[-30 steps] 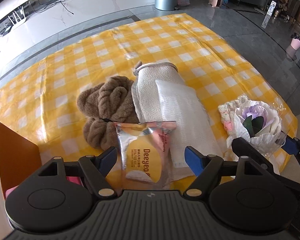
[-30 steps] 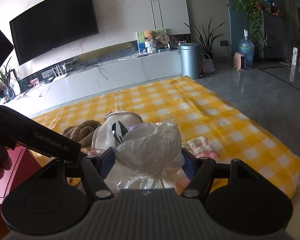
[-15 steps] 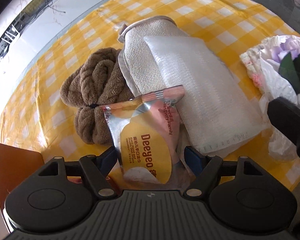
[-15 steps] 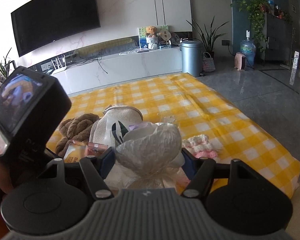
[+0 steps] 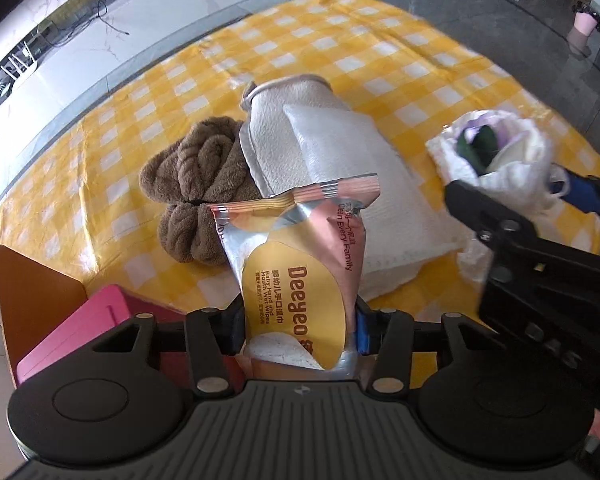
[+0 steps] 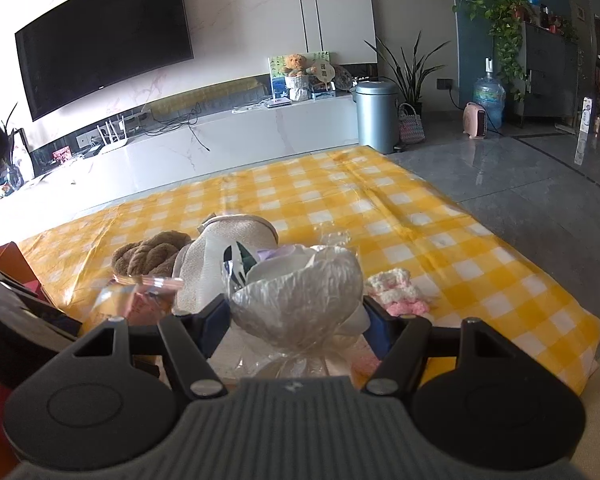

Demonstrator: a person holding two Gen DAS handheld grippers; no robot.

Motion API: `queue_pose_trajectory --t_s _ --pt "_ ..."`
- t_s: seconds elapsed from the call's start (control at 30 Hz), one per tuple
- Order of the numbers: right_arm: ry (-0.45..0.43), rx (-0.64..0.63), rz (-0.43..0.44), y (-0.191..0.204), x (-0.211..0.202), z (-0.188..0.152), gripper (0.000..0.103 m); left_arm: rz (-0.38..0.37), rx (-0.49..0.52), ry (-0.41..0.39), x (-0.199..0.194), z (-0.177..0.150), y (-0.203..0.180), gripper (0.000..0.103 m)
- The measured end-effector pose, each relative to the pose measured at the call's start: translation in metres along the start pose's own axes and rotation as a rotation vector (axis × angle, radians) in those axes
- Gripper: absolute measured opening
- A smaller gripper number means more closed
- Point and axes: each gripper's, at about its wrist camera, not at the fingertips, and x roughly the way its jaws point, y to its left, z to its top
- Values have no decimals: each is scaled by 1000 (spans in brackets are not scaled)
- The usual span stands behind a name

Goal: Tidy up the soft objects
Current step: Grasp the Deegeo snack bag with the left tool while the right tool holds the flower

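Note:
A silver and orange wet wipes pack [image 5: 300,280] stands tilted up between the fingers of my left gripper [image 5: 298,330]. The jaws are closing, and both pads touch the pack's sides. Behind it on the yellow checked cloth [image 5: 340,40] lie a brown knotted towel [image 5: 196,188], a cream rolled towel [image 5: 292,120] and a white folded cloth [image 5: 360,184]. My right gripper [image 6: 296,320] is shut on a plastic-wrapped flower [image 6: 300,284] with purple petals. That gripper and the flower [image 5: 500,148] also show at the right of the left wrist view.
A pink box [image 5: 92,320] sits inside an orange box [image 5: 32,280] at the near left table edge. A pink and white knitted piece [image 6: 396,292] lies right of the flower. Beyond the table stand a grey bin [image 6: 376,116] and a long white cabinet [image 6: 220,140].
My left gripper moved in over the wet wipes pack and its jaws narrowed onto it; the pack now stands tilted up. The right gripper kept still with the flower.

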Motion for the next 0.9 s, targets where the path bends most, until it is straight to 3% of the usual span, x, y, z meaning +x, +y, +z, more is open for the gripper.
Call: queue_pose_trajectory --t_s 0.3,0.47,0.63,0.83,0.9 --pt "-5 -2 -1 0 -2 0 68 -106 -119 -187 -76 -28 28 57" --pt "-10 -26 -1 5 -3 0 68 -204 -109 -281 -93 -42 38 57" --pt "-19 -58 -4 10 -6 -1 68 -282 -185 -345 -95 -50 49 57" --pt "-50 -78 7 14 -12 0 68 -301 -195 -411 -105 -54 52 56" --pt "-60 -82 1 15 -13 0 68 -272 -194 -450 -112 -62 53 56"
